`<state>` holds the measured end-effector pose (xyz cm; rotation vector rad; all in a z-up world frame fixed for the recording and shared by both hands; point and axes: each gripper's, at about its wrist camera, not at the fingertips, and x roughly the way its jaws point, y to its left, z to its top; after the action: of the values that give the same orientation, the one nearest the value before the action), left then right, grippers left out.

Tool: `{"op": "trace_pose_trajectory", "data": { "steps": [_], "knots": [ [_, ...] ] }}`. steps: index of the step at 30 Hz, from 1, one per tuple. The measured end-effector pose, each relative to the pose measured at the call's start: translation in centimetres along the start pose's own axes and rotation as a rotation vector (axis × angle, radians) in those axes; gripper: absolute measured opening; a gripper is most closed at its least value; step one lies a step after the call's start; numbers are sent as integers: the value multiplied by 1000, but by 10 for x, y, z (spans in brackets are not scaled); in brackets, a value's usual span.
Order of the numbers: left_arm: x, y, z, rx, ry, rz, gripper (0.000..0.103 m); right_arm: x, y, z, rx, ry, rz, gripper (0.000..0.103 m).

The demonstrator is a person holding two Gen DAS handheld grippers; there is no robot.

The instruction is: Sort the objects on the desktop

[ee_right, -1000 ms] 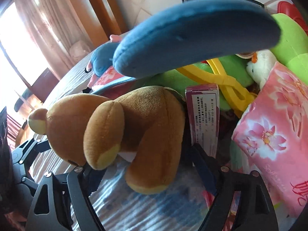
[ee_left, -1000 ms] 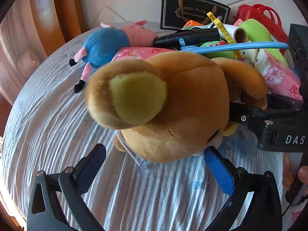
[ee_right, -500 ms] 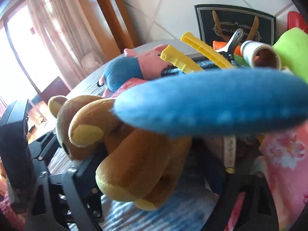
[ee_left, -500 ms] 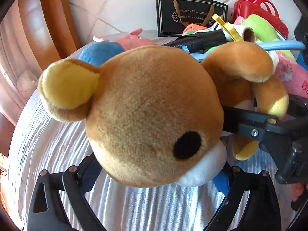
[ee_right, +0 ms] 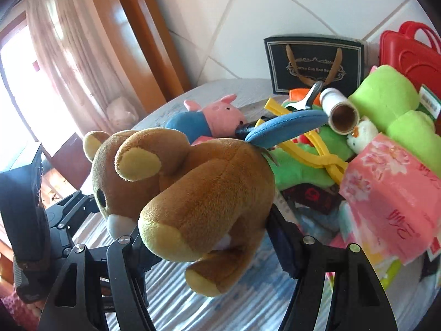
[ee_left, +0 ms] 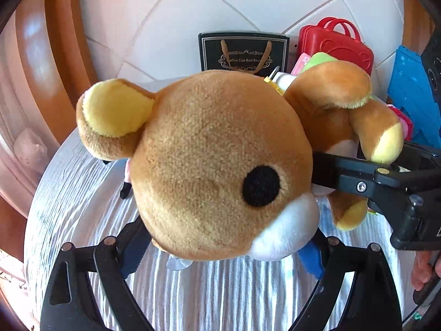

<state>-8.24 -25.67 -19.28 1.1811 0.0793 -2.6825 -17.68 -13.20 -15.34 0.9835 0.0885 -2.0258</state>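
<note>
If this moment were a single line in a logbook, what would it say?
left tongs: closing on teddy bear head | right tongs: closing on bear's body | bear: lifted off table | toy pile: behind

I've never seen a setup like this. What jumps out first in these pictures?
A brown plush bear fills the middle, lifted above the striped tablecloth. The left hand-held gripper clasps its head and the right hand-held gripper its body, both sets of jaws closing. Behind it, by the tiled wall, lie bright toys: a pink pig plush and a pink tissue pack.
</note>
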Motion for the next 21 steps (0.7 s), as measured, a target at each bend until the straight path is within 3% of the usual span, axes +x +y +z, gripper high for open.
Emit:
{"op": "trace_pose_trajectory", "data": {
  "steps": [4, 10, 15, 21],
  "knots": [
    [-30, -18, 20, 51, -47, -52, 92, -47, 13, 4, 27, -57, -70, 71],
    [-85, -70, 52, 165, -149, -155, 92, -142, -3, 7, 82, -175, -194, 71],
    [-130, -138, 81, 267, -248, -277, 92, -228, -19, 8, 131, -287, -341, 71],
    [-181, -251, 101, 389, -332, -456, 92, -349, -52, -17, 215, -400, -532, 71]
  ]
}}
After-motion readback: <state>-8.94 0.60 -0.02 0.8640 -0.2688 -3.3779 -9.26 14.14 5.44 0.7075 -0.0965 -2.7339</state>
